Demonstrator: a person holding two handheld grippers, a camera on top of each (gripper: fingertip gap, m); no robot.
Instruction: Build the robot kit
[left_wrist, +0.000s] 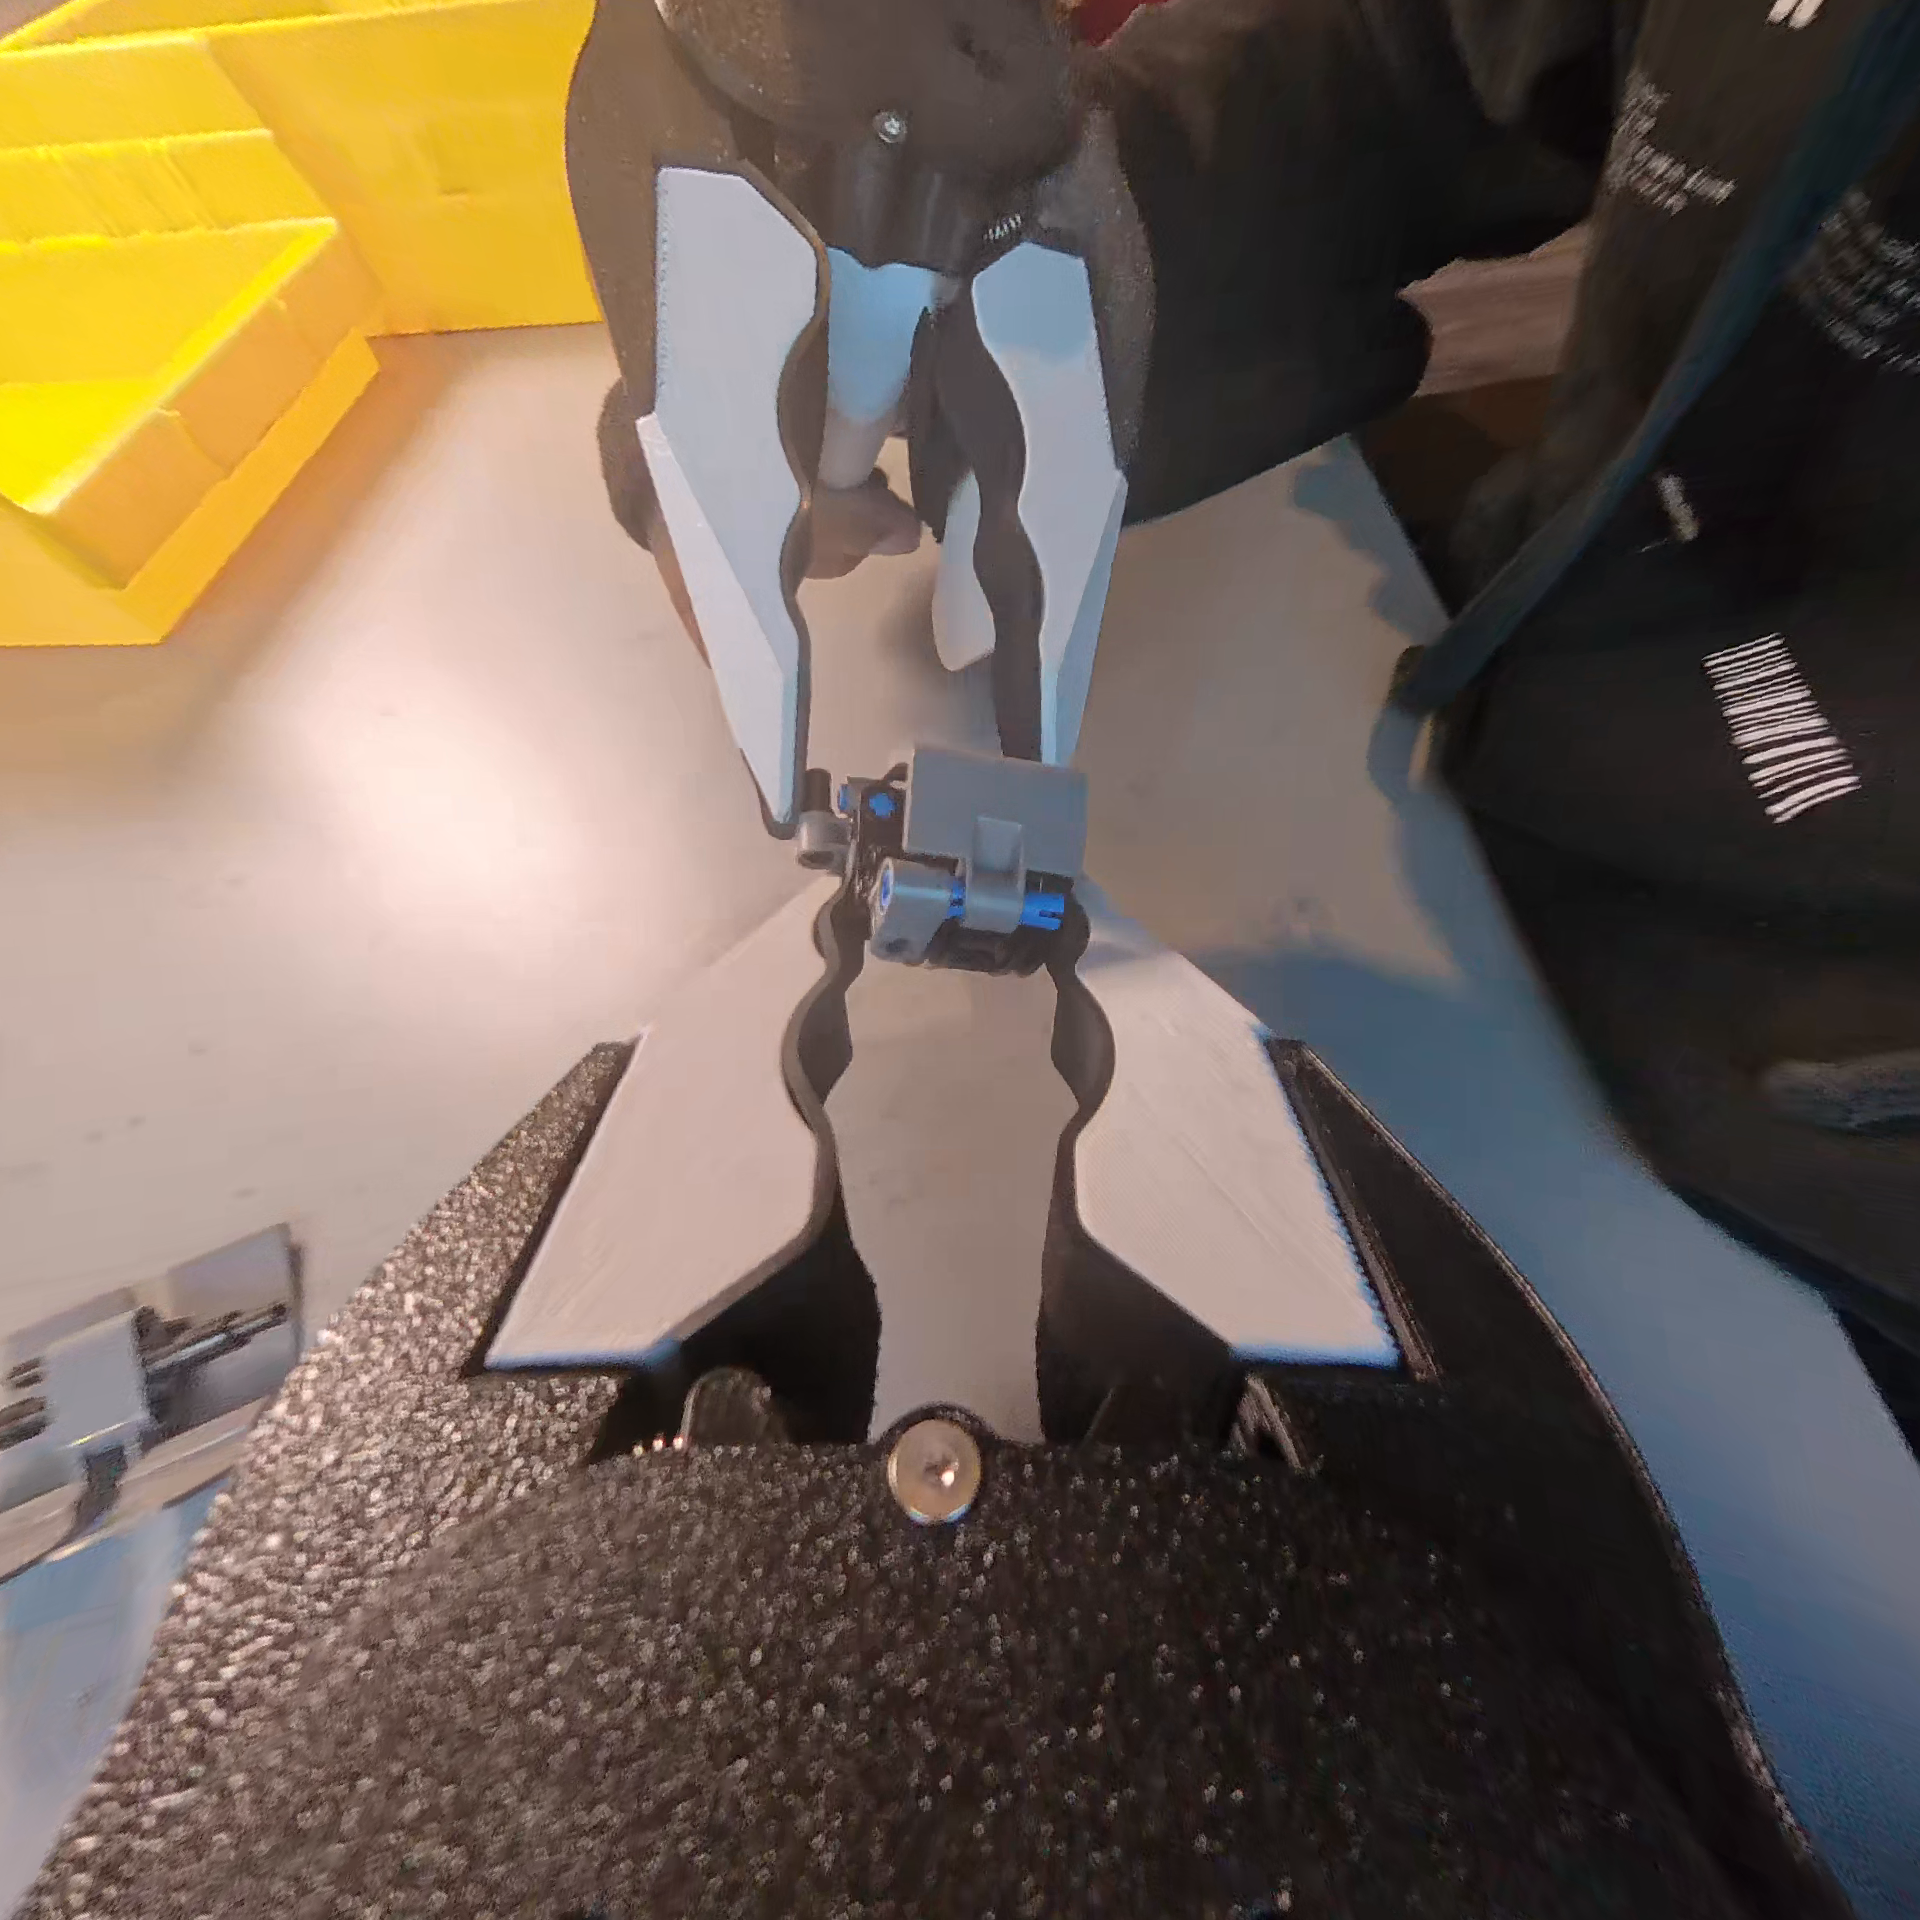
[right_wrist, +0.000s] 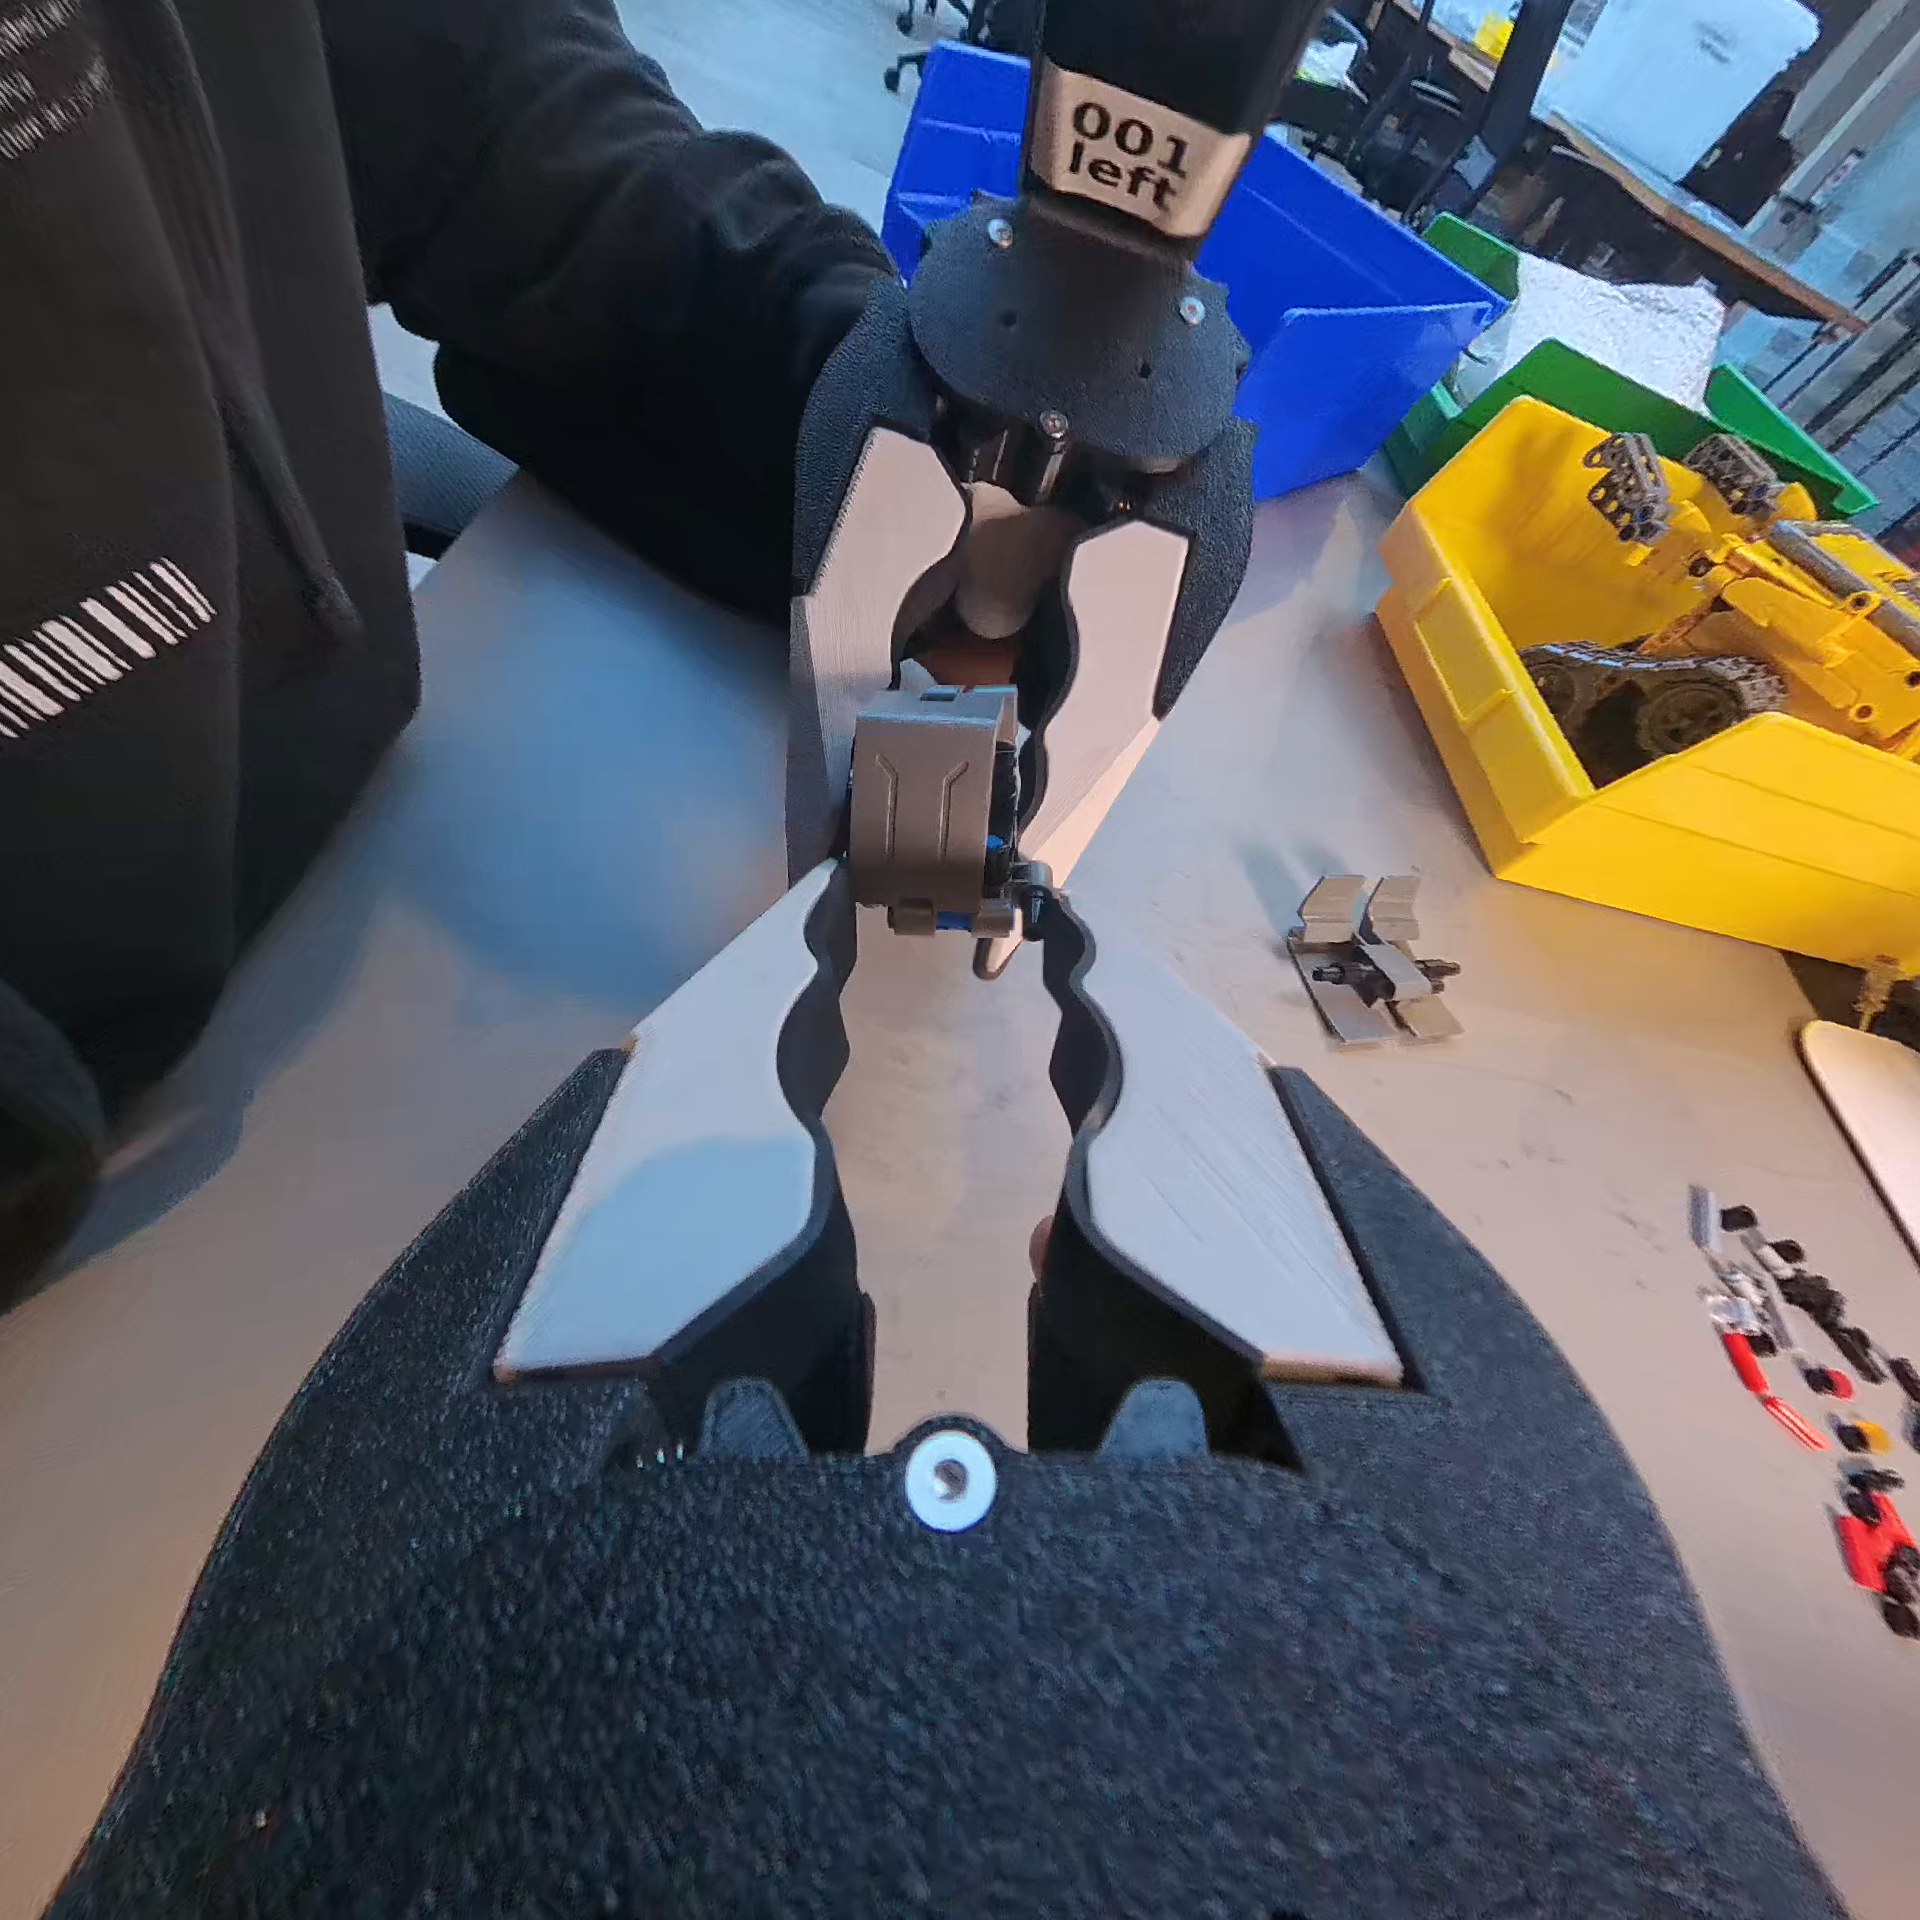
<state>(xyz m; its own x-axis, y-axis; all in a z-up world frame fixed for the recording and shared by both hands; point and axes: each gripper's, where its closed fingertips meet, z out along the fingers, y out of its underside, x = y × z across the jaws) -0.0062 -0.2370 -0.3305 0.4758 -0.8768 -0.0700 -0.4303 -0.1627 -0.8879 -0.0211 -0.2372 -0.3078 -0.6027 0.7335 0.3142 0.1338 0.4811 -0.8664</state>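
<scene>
your left gripper (left_wrist: 951, 930) has its fingers narrowed onto the lower, blue-pinned end of a small grey brick assembly (left_wrist: 966, 862), which hangs in the air between the two tools, above the tabletop (left_wrist: 312, 831). from the opposite side your right gripper (right_wrist: 940, 899) meets the same piece: its fingers sit narrow at the near edge of the grey panel, one tip against the panel's corner, the other by a small black pin, though you cannot tell from either view how firmly that side bites.

risk lies in this double hold. both grips are out at the fingertips, on small studs and pins, so if you twist or pull the two tools out of line, the assembly may pop apart or flick out of the tips. if one side lets go while the other's hold is shallow, the piece would likely drop to the tabletop.

farther out on your right, a second grey part with a black axle (right_wrist: 1371, 961) lies flat on the tabletop, and a scatter of small black and red pieces (right_wrist: 1813, 1371) sits nearer the edge. beyond them a yellow bin (right_wrist: 1683, 831) holds a yellow tracked model (right_wrist: 1704, 613), with green and blue bins behind. a stack of yellow trays (left_wrist: 156, 343) lies well apart on the left side.
</scene>
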